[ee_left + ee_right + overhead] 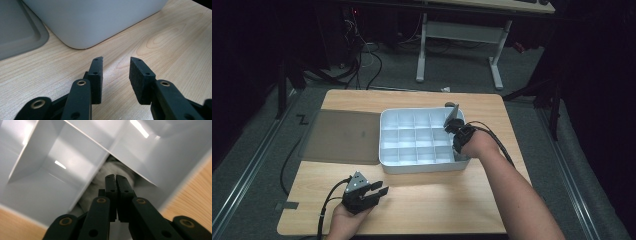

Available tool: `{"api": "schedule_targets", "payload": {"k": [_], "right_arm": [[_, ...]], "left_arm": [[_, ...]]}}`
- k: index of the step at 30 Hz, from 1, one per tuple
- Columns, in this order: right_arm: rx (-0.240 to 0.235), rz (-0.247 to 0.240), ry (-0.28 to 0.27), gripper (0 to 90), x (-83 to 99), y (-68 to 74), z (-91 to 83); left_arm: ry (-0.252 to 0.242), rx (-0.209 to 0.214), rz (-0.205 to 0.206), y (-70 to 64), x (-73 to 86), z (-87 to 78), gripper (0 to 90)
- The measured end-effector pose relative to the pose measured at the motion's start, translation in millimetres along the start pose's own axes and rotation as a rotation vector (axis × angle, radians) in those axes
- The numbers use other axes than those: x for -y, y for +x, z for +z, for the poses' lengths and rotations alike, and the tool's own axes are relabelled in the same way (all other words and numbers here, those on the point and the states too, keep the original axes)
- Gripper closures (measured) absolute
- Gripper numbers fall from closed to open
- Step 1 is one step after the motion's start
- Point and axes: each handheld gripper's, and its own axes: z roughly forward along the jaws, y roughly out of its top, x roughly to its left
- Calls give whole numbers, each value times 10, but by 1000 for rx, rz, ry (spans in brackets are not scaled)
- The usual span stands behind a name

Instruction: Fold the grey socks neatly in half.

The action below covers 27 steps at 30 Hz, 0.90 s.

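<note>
A white box (385, 150) divided into several compartments sits in the middle of the wooden table (437, 200). My right gripper (451, 129) reaches into its right side, near the back right corner. In the right gripper view the right gripper (115, 176) has its jaws pressed together with nothing visible between them. Just past the tips lies a blurred pale grey thing (110, 167) on a compartment floor. My left gripper (374, 192) hovers open over the bare table in front of the box. Its jaws (116, 61) stand apart, facing the box's wall (95, 20).
A translucent grey lid (342, 135) lies flat against the box's left side, with its corner (17, 30) in the left gripper view. Beyond the table stands a white desk frame (459, 35) on dark carpet with cables.
</note>
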Motion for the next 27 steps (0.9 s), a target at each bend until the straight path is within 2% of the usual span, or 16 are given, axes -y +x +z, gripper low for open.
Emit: {"api": "schedule_targets", "payload": {"k": [3, 4, 6, 9, 11, 14, 16, 27], "right_arm": [[2, 16, 9, 900, 69, -35, -82], [6, -1, 15, 900, 83, -42, -78], [14, 4, 58, 900, 130, -23, -3], [11, 1, 81, 900, 161, 6, 116], [7, -19, 71, 900, 163, 3, 159], [6, 2, 79, 900, 171, 30, 207], [4, -20, 78, 900, 166, 31, 236], [5, -9, 72, 900, 190, 48, 265]], "left_arm": [[-2, 1, 1, -11, -1, 3, 642], [-2, 1, 0, -15, -2, 3, 642], [-1, 1, 2, -19, -5, 3, 642], [0, 2, 1, -19, -7, 4, 642], [-9, -1, -9, -8, -13, 9, 642], [-22, -6, -28, 27, -36, 20, 642], [-16, -8, -23, 33, -41, 27, 643], [-18, -5, -18, 16, -40, 22, 642]]}}
